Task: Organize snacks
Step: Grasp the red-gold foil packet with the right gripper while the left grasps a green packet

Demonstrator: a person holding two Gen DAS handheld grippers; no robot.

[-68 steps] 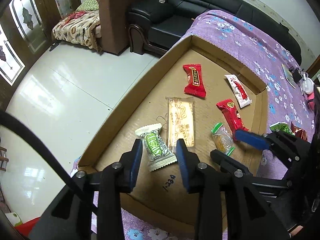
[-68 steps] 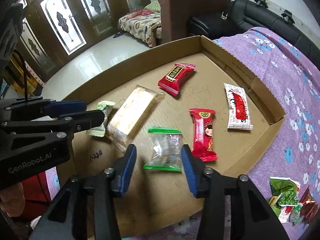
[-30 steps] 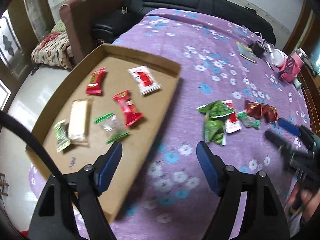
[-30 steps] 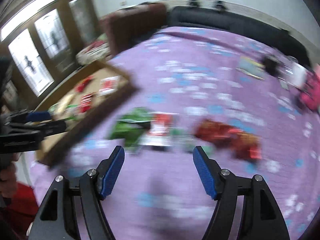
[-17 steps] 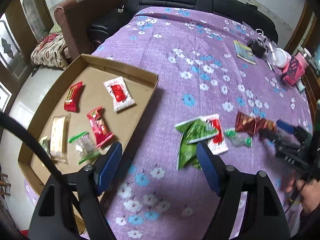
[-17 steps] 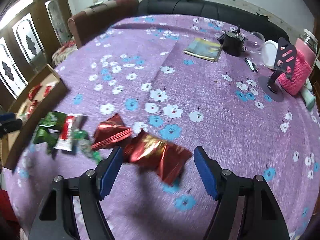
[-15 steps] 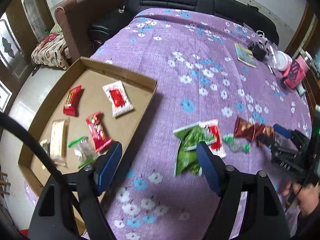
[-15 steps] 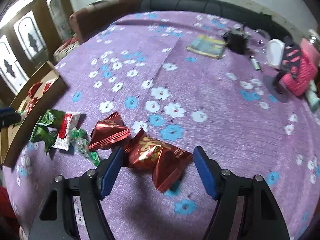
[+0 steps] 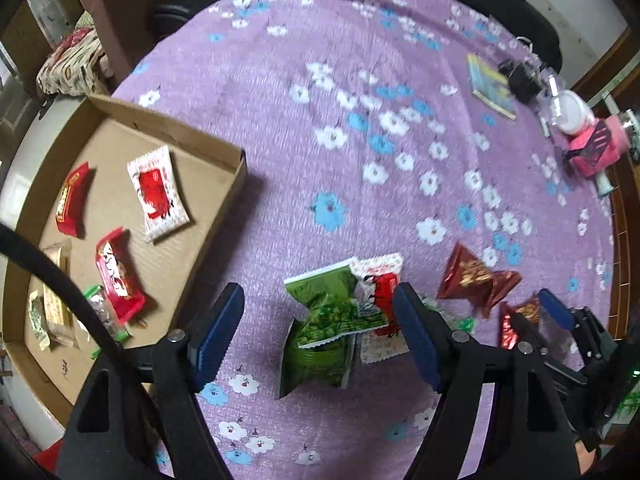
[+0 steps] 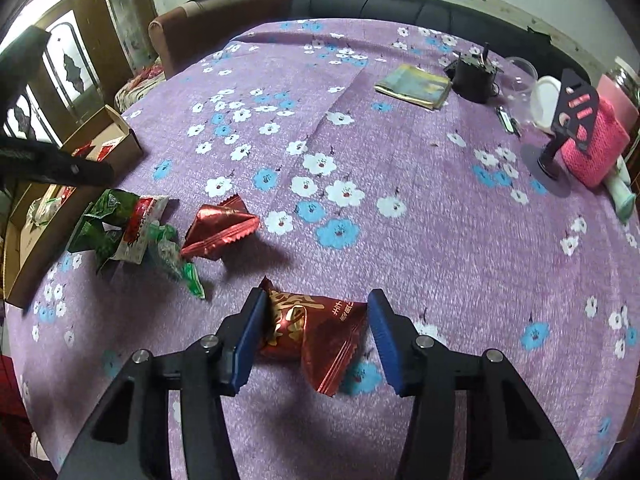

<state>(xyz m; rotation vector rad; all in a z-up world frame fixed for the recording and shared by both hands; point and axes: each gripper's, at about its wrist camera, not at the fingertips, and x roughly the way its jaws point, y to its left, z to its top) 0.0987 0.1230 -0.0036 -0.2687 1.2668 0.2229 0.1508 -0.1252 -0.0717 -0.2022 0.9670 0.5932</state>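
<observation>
- The counter (image 10: 400, 152) is covered by a purple woven cloth printed with white and blue flowers.
- A shallow corrugated cardboard tray (image 9: 168, 128) is set at the counter's left edge; flat foil and clear packets are laid inside, among them a white-and-red one (image 9: 157, 194) and a red one (image 9: 116, 276).
- A loose pile of crinkled green packets (image 9: 328, 320) and a white-red packet (image 9: 380, 280) is seen on the cloth, near the tray.
- A glossy red foil pouch (image 10: 220, 226), pillow-shaped with serrated ends, lies just beside the pile.
- A second red candy (image 10: 316, 332), twisted and gold-printed, lies on the cloth nearest the right tool.
- The left tool (image 9: 316, 332) is held spread wide above the green pile, nothing gripped.
- The right tool (image 10: 316, 332) is lowered to the cloth, parted, its blue ribbed pads (image 10: 252, 332) bracketing the red candy; the left pad looks to be touching it, the right one stands apart.
</observation>
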